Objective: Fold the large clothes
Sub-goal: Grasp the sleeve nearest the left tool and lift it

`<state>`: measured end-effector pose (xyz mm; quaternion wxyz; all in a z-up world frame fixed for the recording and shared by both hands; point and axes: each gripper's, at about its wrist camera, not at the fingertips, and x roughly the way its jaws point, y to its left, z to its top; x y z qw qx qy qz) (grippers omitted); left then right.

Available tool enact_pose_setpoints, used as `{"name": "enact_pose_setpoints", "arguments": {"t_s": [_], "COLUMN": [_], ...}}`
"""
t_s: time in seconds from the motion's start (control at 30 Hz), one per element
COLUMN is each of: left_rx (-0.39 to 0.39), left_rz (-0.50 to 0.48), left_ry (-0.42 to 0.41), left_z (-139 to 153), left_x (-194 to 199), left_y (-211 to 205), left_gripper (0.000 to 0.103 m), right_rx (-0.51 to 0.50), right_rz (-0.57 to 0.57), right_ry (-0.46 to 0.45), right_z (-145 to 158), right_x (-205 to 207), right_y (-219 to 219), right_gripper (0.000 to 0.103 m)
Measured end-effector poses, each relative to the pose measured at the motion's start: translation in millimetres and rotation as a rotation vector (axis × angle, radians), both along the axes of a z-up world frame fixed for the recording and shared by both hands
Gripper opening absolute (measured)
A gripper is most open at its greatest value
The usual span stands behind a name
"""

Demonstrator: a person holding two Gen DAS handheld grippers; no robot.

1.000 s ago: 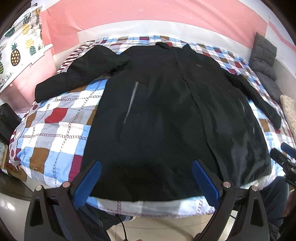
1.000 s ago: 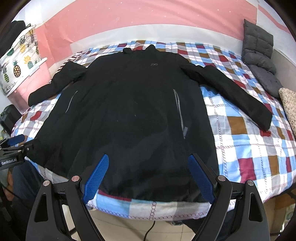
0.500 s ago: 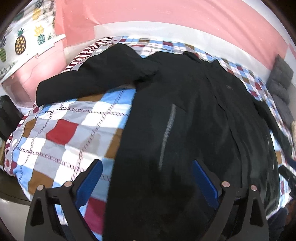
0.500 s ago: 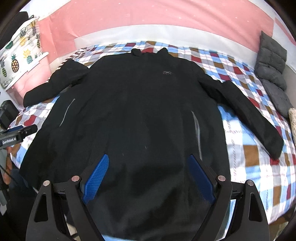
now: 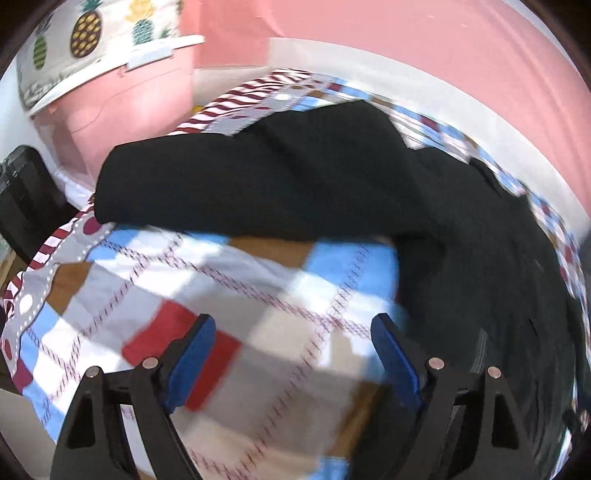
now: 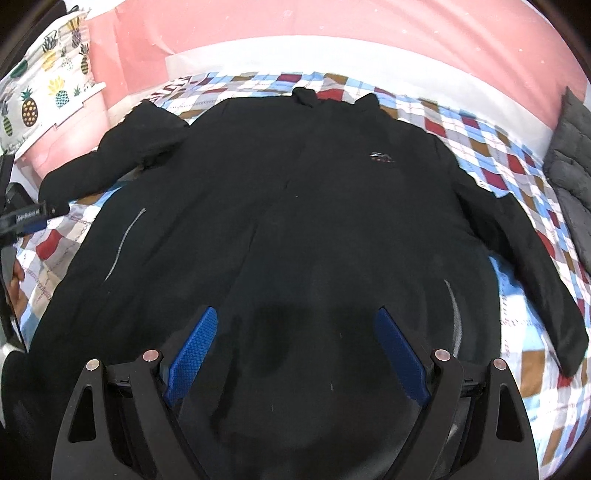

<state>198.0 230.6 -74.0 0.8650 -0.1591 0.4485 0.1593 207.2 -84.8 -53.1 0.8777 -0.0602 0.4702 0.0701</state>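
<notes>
pink wall [image 6: 332, 33], checked bedspread [image 5: 221, 295], pineapple-print curtain [image 6: 44, 85], grey cushions [image 6: 570, 155]

Checkered bedspread [image 5: 229, 280], pink wall [image 6: 332, 33], pineapple-print cloth [image 6: 40, 85], grey quilted cushion [image 6: 570, 155] at the bed's far right

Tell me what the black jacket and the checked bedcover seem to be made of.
Black jacket: looks like a matte woven synthetic, possibly lightly padded, given its soft, thick sleeves and dull surface; grey reflective-looking pocket strips. Checked bedcover: looks like thin printed cotton-type fabric, flat and matte, the pattern printed; exact fibres cannot be told.
</notes>
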Motion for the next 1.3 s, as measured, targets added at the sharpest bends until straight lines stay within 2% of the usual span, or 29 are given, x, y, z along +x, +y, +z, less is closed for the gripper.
{"name": "enact_pose_setpoints", "arguments": {"t_s": [0.1,0.3,0.47,0.53,0.63,0.7,0.77,0.87,1.1,1.3], "left_rx": [-0.019,-0.131,-0.161,-0.128,-0.089,-0.067,-0.036,0.015,0.082,0.122], "left_rz": [0.066,0.201,0.292,0.314,0.326,0.321,0.307,0.280,0.201,0.067], "left_ry": [-0.010,-0.058,-0.075,-0.090,-0.081,-0.076,-0.078,-0.091,-0.193,-0.318], "left_z": [-8.4,-29.5,-46.4,-47.6,-48.7,-45.3,-34.8,-11.7,65.2,142.6], "left_x": [13.6,29.4,42.1,47.0,57.5,62.6,65.1,65.3,57.1,61.5], "left_y": [28.4,83.6,114.3,119.5,123.5,122.1,119.1,110.4,83.5,32.7], "left_gripper": [0.087,0.084,0.083,0.081,0.066,0.039,0.024,0.018,0.015,0.014], "right_rx": [0.004,0.001,0.002,0.000,0.003,0.003,0.006,0.011,0.019,0.029], "right_rz": [0.004,0.006,-0.009,-0.015,-0.023,-0.029,-0.038,-0.053,-0.085,-0.126], "right_ry": [0.012,0.027,0.053,0.062,0.066,0.062,0.058,0.055,0.034,0.003], "right_z": [-6.1,-17.6,-29.8,-33.7,-35.8,-35.1,-33.7,-32.2,-22.7,-12.6], "right_x": [13.5,30.8,40.0,41.7,43.7,43.8,42.9,40.1,28.3,20.0], "right_y": [2.8,2.6,-2.8,-5.0,-8.5,-10.9,-13.8,-19.9,-36.6,-55.6], "right_gripper": [0.088,0.088,0.088,0.088,0.088,0.088,0.088,0.088,0.088,0.088]}}
